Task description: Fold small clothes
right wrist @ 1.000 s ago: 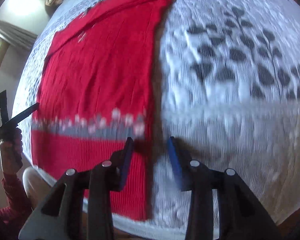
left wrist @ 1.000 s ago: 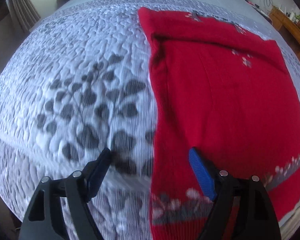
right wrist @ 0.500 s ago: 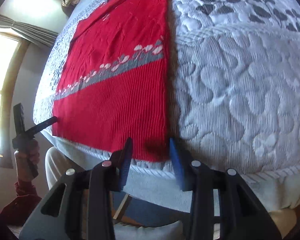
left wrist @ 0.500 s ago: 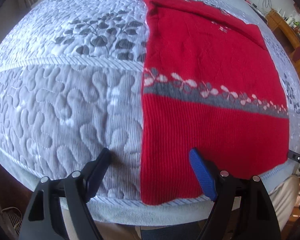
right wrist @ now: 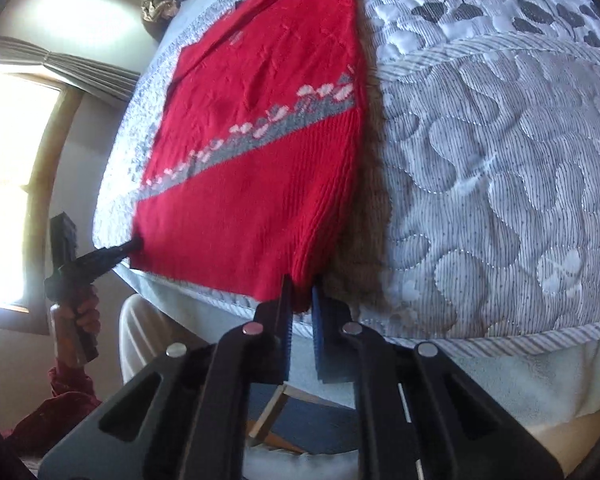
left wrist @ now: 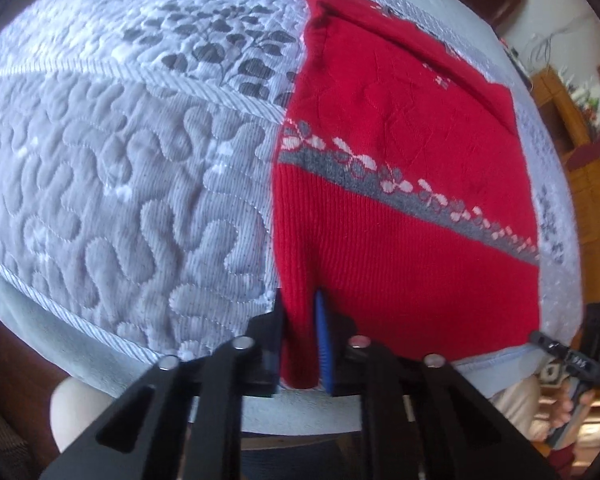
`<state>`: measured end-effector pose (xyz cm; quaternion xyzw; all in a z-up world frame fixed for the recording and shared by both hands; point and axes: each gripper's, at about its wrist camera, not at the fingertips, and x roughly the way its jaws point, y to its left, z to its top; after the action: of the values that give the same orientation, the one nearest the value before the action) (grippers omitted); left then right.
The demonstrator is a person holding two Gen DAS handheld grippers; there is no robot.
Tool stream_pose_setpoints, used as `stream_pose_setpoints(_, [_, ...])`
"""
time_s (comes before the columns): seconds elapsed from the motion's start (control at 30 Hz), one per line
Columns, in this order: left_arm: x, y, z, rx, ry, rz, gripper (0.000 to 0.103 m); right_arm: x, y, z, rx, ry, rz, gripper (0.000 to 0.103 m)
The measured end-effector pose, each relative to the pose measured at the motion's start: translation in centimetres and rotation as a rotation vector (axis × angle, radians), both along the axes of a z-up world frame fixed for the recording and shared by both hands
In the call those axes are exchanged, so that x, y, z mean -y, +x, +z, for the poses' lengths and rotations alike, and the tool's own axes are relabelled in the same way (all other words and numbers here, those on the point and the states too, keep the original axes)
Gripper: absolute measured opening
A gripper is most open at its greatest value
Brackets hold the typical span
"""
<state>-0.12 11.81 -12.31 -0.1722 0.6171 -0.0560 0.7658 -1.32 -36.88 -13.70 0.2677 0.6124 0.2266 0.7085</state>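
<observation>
Two grippers: each is clamped on one near corner of the hem.
Left gripper (left wrist: 300, 340): clenched on the hem's left corner; red fabric is pinched between the black finger and the blue pad (left wrist: 323, 344).
Right gripper (right wrist: 300, 312): clenched on the hem's right corner; a bunched ridge of knit is seen rising from the jaws.
Red sweater (left wrist: 400, 184): laid flat on the quilted bedspread (left wrist: 132, 184), hem at the near bed edge, grey floral band (left wrist: 412, 192) across the body.
Sleeves: seen folded in across the far end.
</observation>
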Motion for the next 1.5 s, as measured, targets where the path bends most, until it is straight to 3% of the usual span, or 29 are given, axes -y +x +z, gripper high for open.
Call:
stream_pose_setpoints(0.07, [-1.0,0.0,0.7,0.009,-0.061,0.027,0.008,0.5,0.2,0.9,0.014,0.065,-0.019,0.007])
stream_pose_setpoints(0.23, [-2.2,1.7,4.3,0.098,-0.126,0.047,0.008,1.3,2.6,4.1,0.073,0.171,-0.044,0.007])
stream_pose_setpoints(0.43, [-1.8,9.7,6.7,0.139,-0.151,0.065,0.008,1.8,9.8,6.8,0.100,0.146,-0.064,0.007])
stream_pose_setpoints(0.6, [-0.9,16.4,4.9,0.117,-0.127,0.089,0.008,2.2,17.4,5.3,0.049,0.113,-0.102,0.007])
stream_pose_setpoints(0.83, [0.1,23.7,0.8,0.039,-0.080,0.092,0.009,2.5,24.7,0.1,-0.055,0.052,-0.133,0.007])
stream_pose_setpoints(0.9, [-0.1,24.8,0.0,0.007,-0.078,0.092,0.019,2.7,26.1,-1.1,-0.074,0.020,-0.138,0.017])
stream_pose_setpoints(0.93, [-0.5,25.3,-0.2,0.000,-0.080,0.101,0.025,3.2,26.2,-1.3,-0.073,-0.011,-0.153,0.039])
stream_pose_setpoints(0.97, [-0.9,25.5,0.0,0.011,-0.077,0.114,0.038,3.8,26.5,-1.0,-0.051,-0.036,-0.180,0.054])
stream_pose_setpoints(1.0, [-1.6,25.6,0.6,0.036,-0.047,0.128,0.047,4.3,26.3,-0.7,-0.026,-0.023,-0.185,0.052])
stream_pose_setpoints(1.1, [-2.9,25.8,1.9,0.091,0.006,0.126,0.049,5.2,26.3,-0.1,0.010,0.020,-0.167,0.037])
stream_pose_setpoints(1.23, [-2.3,26.1,3.5,0.152,0.002,0.026,0.050,4.5,26.4,0.3,0.045,0.007,-0.046,0.036])
stream_pose_setpoints(1.4, [1.7,26.9,3.5,0.168,0.078,-0.165,0.052,1.0,27.0,0.3,0.084,-0.082,0.123,0.036])
stream_pose_setpoints(1.5, [3.3,27.4,2.7,0.167,0.119,-0.221,0.053,0.1,27.6,-0.1,0.077,-0.128,0.155,0.039])
